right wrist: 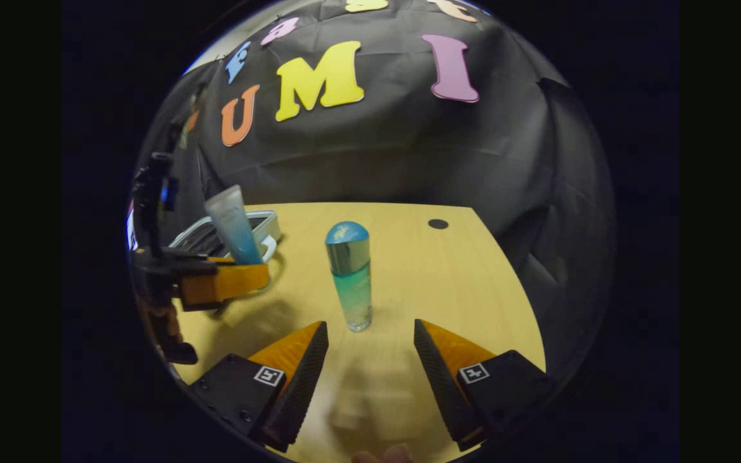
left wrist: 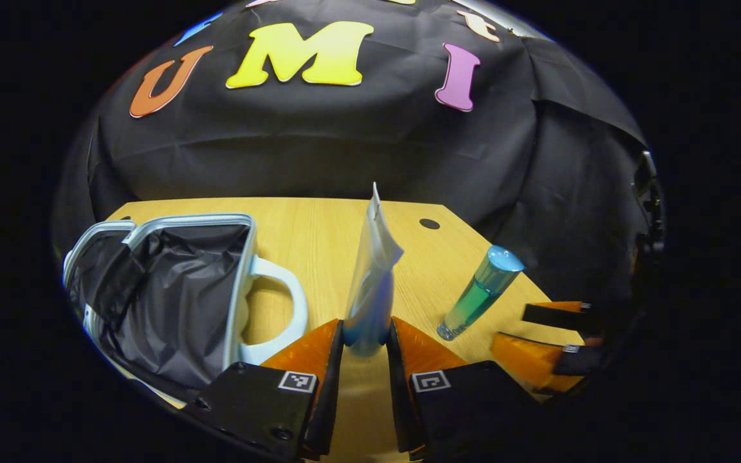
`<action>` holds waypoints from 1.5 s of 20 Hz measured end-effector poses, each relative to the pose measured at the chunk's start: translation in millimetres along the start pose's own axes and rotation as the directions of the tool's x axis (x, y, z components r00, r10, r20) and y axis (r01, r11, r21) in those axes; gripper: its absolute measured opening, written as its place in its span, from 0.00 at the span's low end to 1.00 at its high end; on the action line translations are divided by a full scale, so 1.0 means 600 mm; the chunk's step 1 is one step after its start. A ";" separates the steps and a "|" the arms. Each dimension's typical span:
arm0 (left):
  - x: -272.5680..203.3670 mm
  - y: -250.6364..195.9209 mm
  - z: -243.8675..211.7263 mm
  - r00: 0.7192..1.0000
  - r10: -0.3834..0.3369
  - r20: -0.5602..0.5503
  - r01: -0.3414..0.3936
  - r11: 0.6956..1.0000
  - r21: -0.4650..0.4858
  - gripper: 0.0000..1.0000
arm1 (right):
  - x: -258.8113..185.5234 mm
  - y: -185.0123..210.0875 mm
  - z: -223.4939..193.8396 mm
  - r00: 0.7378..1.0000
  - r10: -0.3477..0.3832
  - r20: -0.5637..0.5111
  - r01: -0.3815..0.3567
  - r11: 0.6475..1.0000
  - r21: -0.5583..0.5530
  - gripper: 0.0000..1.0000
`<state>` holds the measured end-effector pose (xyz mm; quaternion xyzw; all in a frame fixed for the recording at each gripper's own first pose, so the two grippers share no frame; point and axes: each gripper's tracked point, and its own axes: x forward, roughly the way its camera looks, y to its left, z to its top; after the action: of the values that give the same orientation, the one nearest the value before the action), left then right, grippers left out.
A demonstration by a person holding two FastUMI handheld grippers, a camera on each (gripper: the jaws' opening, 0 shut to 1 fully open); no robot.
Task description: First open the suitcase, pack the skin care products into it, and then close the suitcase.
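In the left gripper view my left gripper (left wrist: 365, 334) is shut on a flat white-and-blue squeeze tube (left wrist: 374, 283), held upright above the table. To its left the small suitcase (left wrist: 177, 289) lies open, showing a black lining and a pale blue handle. A green-blue bottle with a blue cap (left wrist: 480, 292) stands to the right, and beyond it my right gripper (left wrist: 554, 334) is seen from the side. In the right gripper view my right gripper (right wrist: 370, 337) is open just before that bottle (right wrist: 350, 273). Farther left the left gripper (right wrist: 242, 273) holds the tube (right wrist: 234, 225) near the suitcase (right wrist: 261, 225).
Everything sits on a light wooden table (left wrist: 319, 238) with a round dark cable hole (left wrist: 429, 224) near its far right. Black cloth closes off the back and sides. A fingertip of a person's hand (right wrist: 383, 455) peeks in at the bottom of the right gripper view.
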<state>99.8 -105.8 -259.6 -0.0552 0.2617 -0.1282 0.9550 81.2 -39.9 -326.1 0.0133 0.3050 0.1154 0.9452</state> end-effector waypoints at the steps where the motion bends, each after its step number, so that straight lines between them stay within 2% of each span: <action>1: -0.013 0.009 0.005 1.000 0.008 0.004 -0.008 1.000 -0.011 0.40 | 0.021 0.010 0.002 1.000 0.001 -0.012 0.000 1.000 0.013 0.80; 7: -0.060 0.076 0.020 0.997 0.073 0.004 -0.072 0.995 -0.066 0.40 | 0.085 0.015 -0.002 0.997 -0.034 -0.074 0.040 0.996 0.083 0.77; 8: -0.064 0.084 0.019 0.997 0.081 -0.001 -0.081 0.994 -0.073 0.40 | 0.094 0.010 -0.002 0.996 -0.048 -0.080 0.055 0.994 0.092 0.74; 9: -0.071 0.096 0.020 0.996 0.090 -0.003 -0.090 0.992 -0.084 0.40 | 0.099 0.006 -0.003 0.995 -0.058 -0.085 0.067 0.992 0.103 0.62; 10: -0.078 0.104 0.022 0.995 0.101 -0.003 -0.101 0.990 -0.097 0.40 | 0.101 0.004 -0.006 0.993 -0.068 -0.099 0.079 0.990 0.114 0.60; 12: -0.089 0.135 0.024 0.992 0.124 -0.003 -0.123 0.985 -0.122 0.40 | 0.104 0.008 -0.007 0.991 -0.075 -0.113 0.089 0.988 0.123 0.46; 14: -0.103 0.166 0.025 0.989 0.150 -0.012 -0.151 0.978 -0.142 0.40 | 0.109 0.009 -0.004 0.988 -0.095 -0.125 0.109 0.988 0.110 0.41; 19: -0.128 0.262 0.024 0.979 0.195 -0.066 -0.204 0.964 -0.172 0.40 | 0.092 0.042 0.005 0.986 -0.052 -0.161 0.080 0.982 0.174 0.34; 23: -0.132 0.320 0.010 0.973 0.160 -0.167 -0.196 0.953 -0.229 0.39 | 0.040 0.095 0.032 0.984 0.051 -0.173 -0.018 0.982 0.186 0.33; 25: -0.128 0.341 -0.003 0.968 0.114 -0.226 -0.179 0.939 -0.293 0.39 | 0.013 0.121 0.048 0.978 0.105 -0.182 -0.067 0.977 0.200 0.31; 27: -0.127 0.365 -0.027 0.944 0.078 -0.319 -0.185 0.929 -0.321 0.39 | -0.020 0.143 0.064 0.971 0.151 -0.187 -0.110 0.971 0.212 0.33; 28: -0.125 0.371 -0.043 0.925 0.055 -0.377 -0.188 0.927 -0.326 0.46 | -0.038 0.154 0.072 0.967 0.171 -0.187 -0.129 0.968 0.214 0.32; 29: -0.128 0.375 -0.058 0.899 0.032 -0.436 -0.193 0.924 -0.330 0.46 | -0.056 0.164 0.081 0.963 0.194 -0.185 -0.152 0.963 0.221 0.33; 30: -0.127 0.377 -0.072 0.869 -0.002 -0.494 -0.189 0.923 -0.335 0.39 | -0.073 0.174 0.089 0.959 0.219 -0.183 -0.175 0.958 0.229 0.33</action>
<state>63.0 130.9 -298.6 -0.1887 0.5145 -0.0385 0.8356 55.5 54.4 -247.6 0.1315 0.4090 0.1772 0.8855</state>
